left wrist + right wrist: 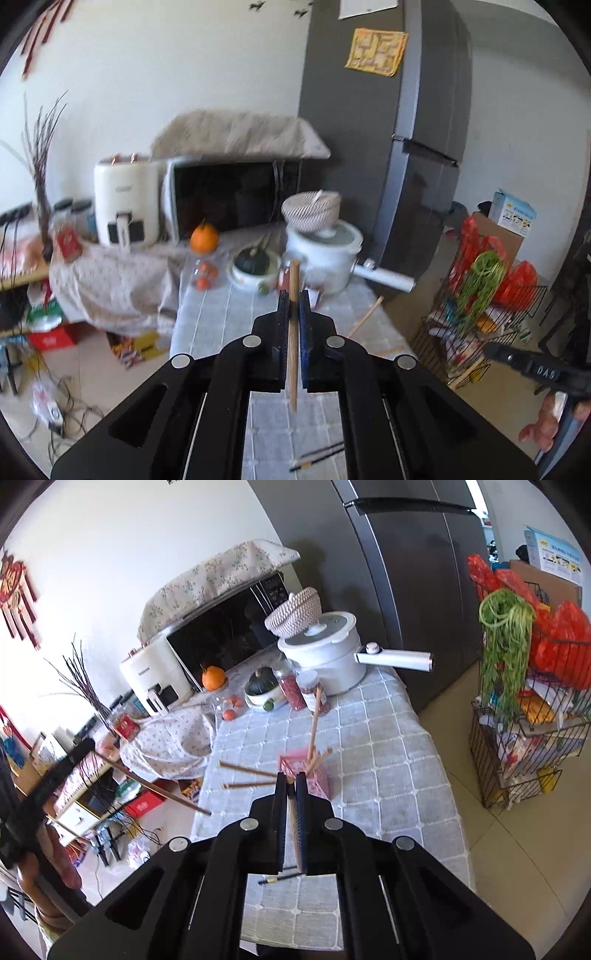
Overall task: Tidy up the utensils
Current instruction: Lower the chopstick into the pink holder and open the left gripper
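My left gripper point(294, 295) is shut on a wooden chopstick point(293, 332), held upright above the checked tablecloth point(221, 317). My right gripper point(291, 777) is shut on another wooden chopstick point(294, 819), its tip just above the pink utensil holder point(314, 775). Several wooden chopsticks point(313, 727) stand or lean in that holder. The left gripper point(51, 775) with its chopstick point(155, 786) shows at the left of the right wrist view. Dark chopsticks point(317, 456) lie on the cloth near me; one shows in the right wrist view point(280, 878).
At the table's far end stand a white pot point(325, 653) with a woven basket on it, spice jars point(291, 686), a bowl with a squash point(264, 690), oranges and a microwave point(229, 627). A wire rack point(528, 720) stands on the floor to the right, by the fridge point(406, 572).
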Demonstrator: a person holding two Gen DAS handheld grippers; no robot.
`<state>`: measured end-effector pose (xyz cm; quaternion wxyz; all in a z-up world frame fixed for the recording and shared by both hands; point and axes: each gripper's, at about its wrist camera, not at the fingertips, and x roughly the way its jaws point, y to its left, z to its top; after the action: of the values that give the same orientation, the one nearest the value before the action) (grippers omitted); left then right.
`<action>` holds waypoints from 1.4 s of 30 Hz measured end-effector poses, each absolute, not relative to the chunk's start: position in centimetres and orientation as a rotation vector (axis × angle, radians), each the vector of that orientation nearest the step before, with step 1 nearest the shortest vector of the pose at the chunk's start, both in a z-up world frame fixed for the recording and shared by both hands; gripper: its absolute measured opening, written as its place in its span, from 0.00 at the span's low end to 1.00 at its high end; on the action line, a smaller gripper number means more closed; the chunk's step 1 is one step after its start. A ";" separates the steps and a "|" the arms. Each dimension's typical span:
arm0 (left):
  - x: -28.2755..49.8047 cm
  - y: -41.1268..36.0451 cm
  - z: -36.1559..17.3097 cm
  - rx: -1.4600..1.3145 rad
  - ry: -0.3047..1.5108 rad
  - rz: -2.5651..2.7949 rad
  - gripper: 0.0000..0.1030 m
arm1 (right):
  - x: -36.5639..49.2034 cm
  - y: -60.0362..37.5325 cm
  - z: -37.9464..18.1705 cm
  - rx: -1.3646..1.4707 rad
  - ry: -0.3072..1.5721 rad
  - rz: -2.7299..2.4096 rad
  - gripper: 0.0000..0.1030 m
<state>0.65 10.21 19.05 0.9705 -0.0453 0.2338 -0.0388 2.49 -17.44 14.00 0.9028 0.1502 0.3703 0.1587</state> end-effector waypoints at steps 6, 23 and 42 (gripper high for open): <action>4.2 8.1 21.4 -0.081 0.430 -0.121 0.04 | 4.1 -17.4 18.0 0.331 0.692 0.349 0.05; 16.6 4.5 10.6 -0.138 0.628 -0.126 0.06 | 14.0 -14.8 18.2 0.284 0.627 0.322 0.05; 11.0 13.1 9.9 -0.402 0.518 -0.065 0.31 | 19.4 -8.8 11.6 0.171 0.685 0.299 0.13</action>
<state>10.96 13.07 9.90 0.9462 -0.1974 0.2545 -0.0320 19.40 -8.81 11.60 0.9274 0.0833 0.3341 0.1459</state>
